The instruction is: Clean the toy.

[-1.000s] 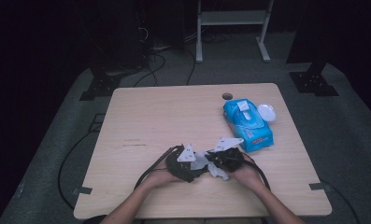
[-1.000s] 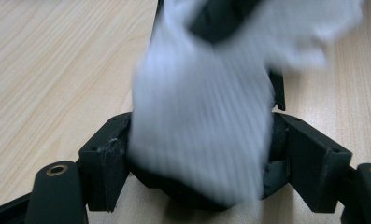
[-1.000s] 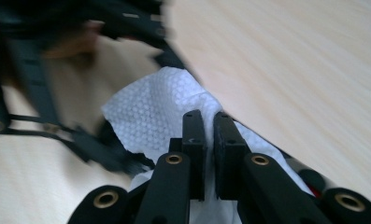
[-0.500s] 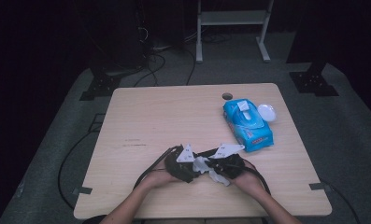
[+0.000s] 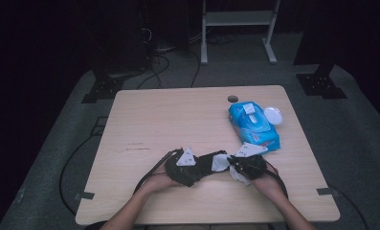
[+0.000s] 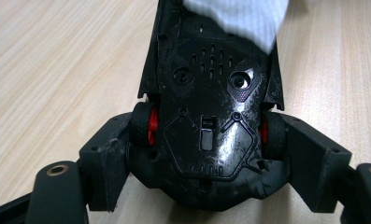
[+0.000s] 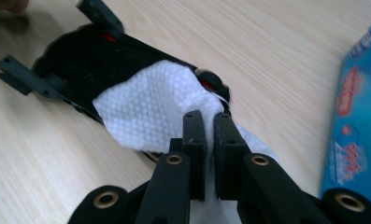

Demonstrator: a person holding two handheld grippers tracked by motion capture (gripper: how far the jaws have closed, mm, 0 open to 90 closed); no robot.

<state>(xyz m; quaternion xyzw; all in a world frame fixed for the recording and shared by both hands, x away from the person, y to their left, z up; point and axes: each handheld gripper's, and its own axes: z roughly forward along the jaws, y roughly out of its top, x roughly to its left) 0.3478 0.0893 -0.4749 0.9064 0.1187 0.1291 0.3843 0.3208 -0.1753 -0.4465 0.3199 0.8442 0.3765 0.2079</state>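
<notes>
**Right claw pinches a wipe over an upturned toy car**

The right gripper (image 7: 205,122) has its jaws almost shut on a white wipe (image 7: 150,109), which drapes forward from the jaw tips onto a black toy car (image 7: 75,60). In the high view this gripper (image 5: 239,165) sits low and right of centre, its hand (image 5: 266,179) entering from the bottom edge with the forearm slanting up and inward.

The left gripper (image 5: 186,165) lies just left of it, its hand (image 5: 154,182) coming in from the lower left. In the left gripper view its two jaws stand wide, one pressed to each flank of the car (image 6: 211,116) at the red-hubbed wheels, clamping it.

The car lies belly-up low in the frame on the wooden table (image 5: 178,115), between the two grippers. In the high view its long axis runs roughly left to right, one end toward the right gripper, where the wipe (image 5: 220,164) covers it.

A blue wipes pack (image 5: 253,125) lies to the upper right, near the right gripper.
</notes>
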